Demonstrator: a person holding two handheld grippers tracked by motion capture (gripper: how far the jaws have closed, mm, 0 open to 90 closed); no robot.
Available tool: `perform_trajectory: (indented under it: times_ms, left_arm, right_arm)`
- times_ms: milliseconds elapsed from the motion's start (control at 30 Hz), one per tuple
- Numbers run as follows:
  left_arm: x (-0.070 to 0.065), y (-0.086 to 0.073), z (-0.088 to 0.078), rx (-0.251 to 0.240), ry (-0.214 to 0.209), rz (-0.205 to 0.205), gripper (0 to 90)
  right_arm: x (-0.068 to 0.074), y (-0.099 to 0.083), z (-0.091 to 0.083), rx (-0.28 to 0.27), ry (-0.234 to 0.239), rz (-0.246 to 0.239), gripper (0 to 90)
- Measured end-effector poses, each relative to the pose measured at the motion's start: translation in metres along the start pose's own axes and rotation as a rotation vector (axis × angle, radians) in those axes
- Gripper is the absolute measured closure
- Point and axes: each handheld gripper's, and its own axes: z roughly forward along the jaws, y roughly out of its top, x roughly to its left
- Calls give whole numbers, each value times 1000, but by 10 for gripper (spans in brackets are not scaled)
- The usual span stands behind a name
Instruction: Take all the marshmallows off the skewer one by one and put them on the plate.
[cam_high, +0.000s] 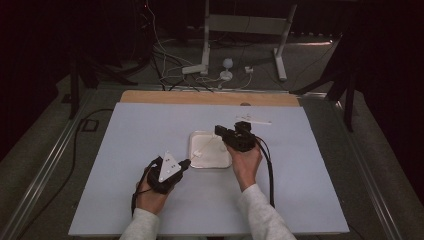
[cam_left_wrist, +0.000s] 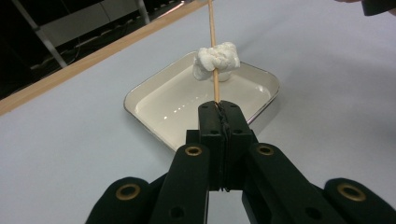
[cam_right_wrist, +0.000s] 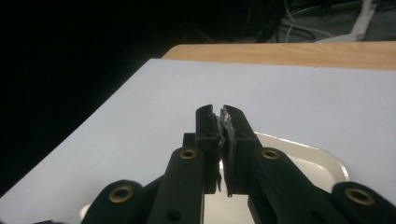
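Wooden skewer clamped in left gripper | marshmallow just beyond tips, over tray | right gripper closed empty

A pale grey-blue table, with a bare wooden strip along its far edge, carries a white tray near its middle and a small white stick-like piece toward the far edge.

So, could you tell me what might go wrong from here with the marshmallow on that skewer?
The left gripper pinches only the very end of the thin skewer, so it could pivot or slip. The marshmallow sits partway along and might slide off toward the tray. The right gripper, shut near the skewer's far end, could knock it.
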Motion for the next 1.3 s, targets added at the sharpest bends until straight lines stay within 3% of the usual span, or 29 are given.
perform_trajectory:
  times_ms: [67,100,133,167,200,233,300,333,433,533,700,933,1300]
  left_arm:
    - [0,-1,0,3,-5,-1,900]
    - [0,-1,0,10,-3,7,900]
    - [1,-3,-2,34,18,26,900]
    - [5,-8,-6,34,24,7,900]
    - [12,-12,-10,24,26,-31,900]
    - [18,-14,-14,4,15,-64,900]
    - [22,-11,-15,-38,-4,-97,900]
    - [19,-8,-12,-39,-14,-87,900]
    - [10,-3,-5,-24,-32,-52,900]
    - [4,-2,-2,-17,-44,-36,900]
    - [4,-2,-1,-17,-54,-34,900]
    - [-3,-1,6,14,-60,4,900]
    - [-1,-4,10,50,-37,-4,900]
  right_arm:
    - [-2,-1,0,1,-3,14,870]
    - [-3,-1,0,3,-30,-2,876]
    - [-5,-1,-6,-56,-155,-32,876]
    - [-5,-1,-6,-56,-155,-32,876]
    - [-20,3,-13,-77,-125,50,876]
    - [-34,7,-22,-88,-123,84,874]
    - [-48,12,-34,-74,-77,103,869]
    - [-49,12,-37,-75,-76,85,866]
    - [-42,7,-31,-45,-9,74,859]
    - [-36,1,-23,-28,27,80,856]
    - [-30,-1,-16,-8,38,64,853]
    - [-22,-6,-9,11,73,64,843]
    - [-21,-12,-6,26,116,81,822]
